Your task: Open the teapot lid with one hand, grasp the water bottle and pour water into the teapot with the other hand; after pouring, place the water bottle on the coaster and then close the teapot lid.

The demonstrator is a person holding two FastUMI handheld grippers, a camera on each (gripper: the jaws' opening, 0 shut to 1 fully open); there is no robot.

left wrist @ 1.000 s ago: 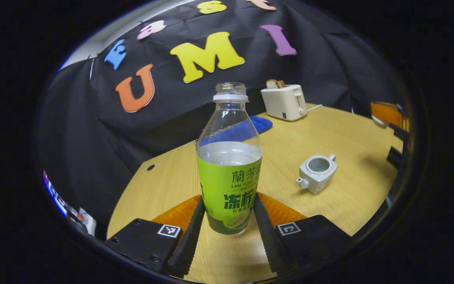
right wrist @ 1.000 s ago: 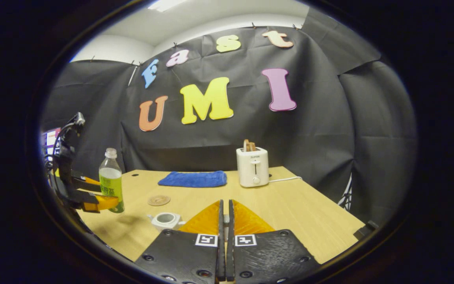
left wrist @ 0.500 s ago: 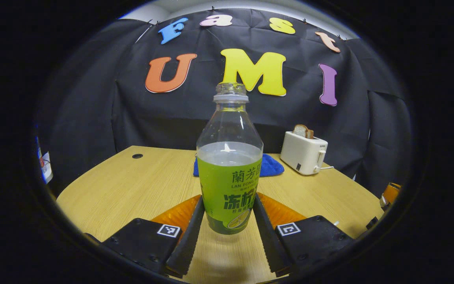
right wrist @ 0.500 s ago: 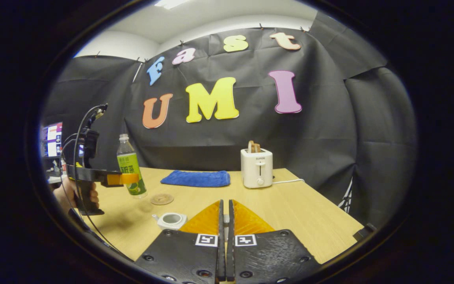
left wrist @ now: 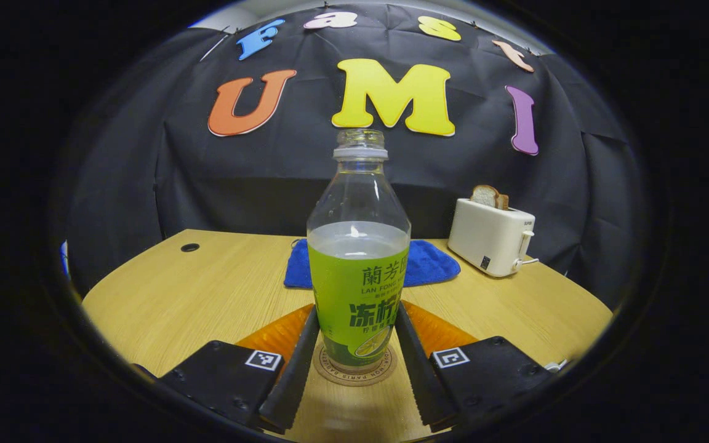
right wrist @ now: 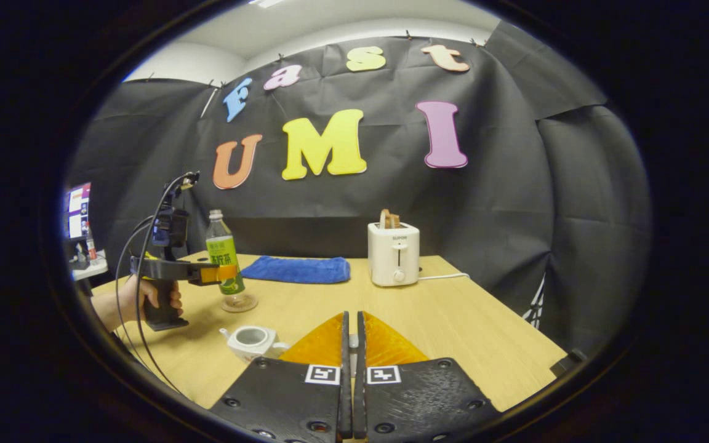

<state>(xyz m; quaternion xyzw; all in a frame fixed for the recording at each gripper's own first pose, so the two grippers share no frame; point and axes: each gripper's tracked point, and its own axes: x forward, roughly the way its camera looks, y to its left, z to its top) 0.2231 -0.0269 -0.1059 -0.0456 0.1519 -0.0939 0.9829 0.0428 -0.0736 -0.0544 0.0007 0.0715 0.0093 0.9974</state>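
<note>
The water bottle [left wrist: 357, 277], green-labelled, uncapped and about half full, stands upright between my left gripper's [left wrist: 356, 315] fingers, which press its lower sides. Its base rests at the centre of the round coaster [left wrist: 354, 372]. In the right gripper view the bottle [right wrist: 224, 261] is on the coaster [right wrist: 239, 303] at the table's left, with the left gripper [right wrist: 222, 274] around it. The white teapot [right wrist: 251, 339] sits lidless in front of them. My right gripper [right wrist: 352, 320] hovers over the table, shut, with a pale sliver of the lid between its fingers.
A white toaster [left wrist: 493, 237] [right wrist: 393, 263] with bread stands at the back right, its cord trailing right. A blue cloth [left wrist: 431, 264] [right wrist: 296, 269] lies behind the bottle. A hand [right wrist: 145, 295] holds the left gripper's handle. The wooden table [right wrist: 465, 326] ends at the black wall.
The left gripper swung level from looking down on the table, then carried the bottle back and down onto the coaster. The right gripper stayed shut and barely moved.
</note>
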